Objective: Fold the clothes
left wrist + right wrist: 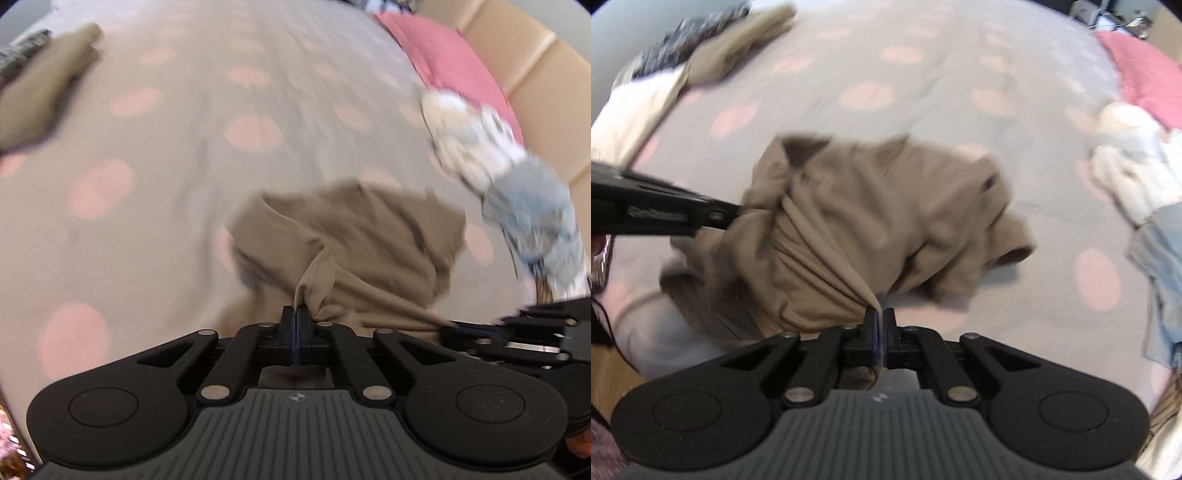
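Note:
A tan garment hangs bunched over the grey bed cover with pink dots. My right gripper is shut on one edge of it, near the frame's bottom centre. My left gripper is shut on another edge of the same tan garment. In the right wrist view the left gripper comes in from the left and pinches the cloth. In the left wrist view the right gripper shows at the right, on the cloth. Both views are blurred by motion.
A pile of white and pale blue clothes lies at the right, also in the left wrist view. Tan, cream and dark patterned clothes lie at the far left. A pink pillow and beige headboard are at the back right.

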`<state>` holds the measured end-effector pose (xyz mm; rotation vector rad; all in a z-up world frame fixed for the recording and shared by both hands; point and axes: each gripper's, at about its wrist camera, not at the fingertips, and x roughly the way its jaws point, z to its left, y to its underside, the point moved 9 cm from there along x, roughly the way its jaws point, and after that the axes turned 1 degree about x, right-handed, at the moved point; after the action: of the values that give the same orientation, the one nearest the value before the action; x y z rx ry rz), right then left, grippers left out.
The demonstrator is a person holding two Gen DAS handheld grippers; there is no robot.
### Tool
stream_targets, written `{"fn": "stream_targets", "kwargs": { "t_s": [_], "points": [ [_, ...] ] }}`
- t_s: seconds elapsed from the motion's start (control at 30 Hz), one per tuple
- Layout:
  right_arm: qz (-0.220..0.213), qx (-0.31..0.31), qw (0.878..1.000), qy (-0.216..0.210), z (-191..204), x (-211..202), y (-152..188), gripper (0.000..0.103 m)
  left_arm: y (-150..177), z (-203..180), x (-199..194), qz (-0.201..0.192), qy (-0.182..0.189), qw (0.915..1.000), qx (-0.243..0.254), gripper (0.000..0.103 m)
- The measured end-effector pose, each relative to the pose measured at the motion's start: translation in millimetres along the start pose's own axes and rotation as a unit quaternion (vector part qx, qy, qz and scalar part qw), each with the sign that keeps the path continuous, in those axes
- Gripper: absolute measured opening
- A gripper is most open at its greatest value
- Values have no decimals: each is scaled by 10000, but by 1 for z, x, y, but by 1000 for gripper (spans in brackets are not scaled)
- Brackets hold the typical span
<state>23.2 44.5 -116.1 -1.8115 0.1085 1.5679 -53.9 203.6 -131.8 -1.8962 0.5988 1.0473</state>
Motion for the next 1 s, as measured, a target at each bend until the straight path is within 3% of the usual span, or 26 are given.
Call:
{"fn": "stream_targets", "kwargs": {
  "t_s": [0.1,0.2,0.33,0.43,0.53,0.63,0.7,0.77,0.9,1.0],
  "points": [
    [-578,-73,9980,261,-11,-36,-29,1,-30,8,-34,-460,149,9988,-101,0],
    [-1329,-354,9860,941,-20,-81,-65,0,-64,12,-76,-1146,-133,9933,75,0],
    [-1935,-479,9747,1010,-21,-130,-105,0,-104,11,-132,-1808,-45,9833,204,0],
    [-2230,-543,9684,978,-19,-157,-127,0,-123,10,-172,-2294,-176,9726,348,0],
    [-2014,-512,9752,761,-14,-143,-129,4,-131,18,-196,-2510,-603,9648,503,0],
    [-1588,-429,9843,640,-14,-105,-116,7,-131,38,-207,-2555,-996,9603,513,0],
    [-1281,-375,9893,589,-15,-76,-106,26,-128,57,-208,-2507,-1165,9603,366,0],
    [-972,-321,9933,537,-17,-46,-95,38,-126,75,-206,-2450,-1313,9603,239,0],
    [-270,-46,9994,192,-19,15,-70,41,-124,100,-204,-2361,-1437,9610,69,0],
    [-121,249,9995,-125,-13,46,-64,42,-121,112,-200,-2303,-1490,9616,-3,0]
  ]
}}
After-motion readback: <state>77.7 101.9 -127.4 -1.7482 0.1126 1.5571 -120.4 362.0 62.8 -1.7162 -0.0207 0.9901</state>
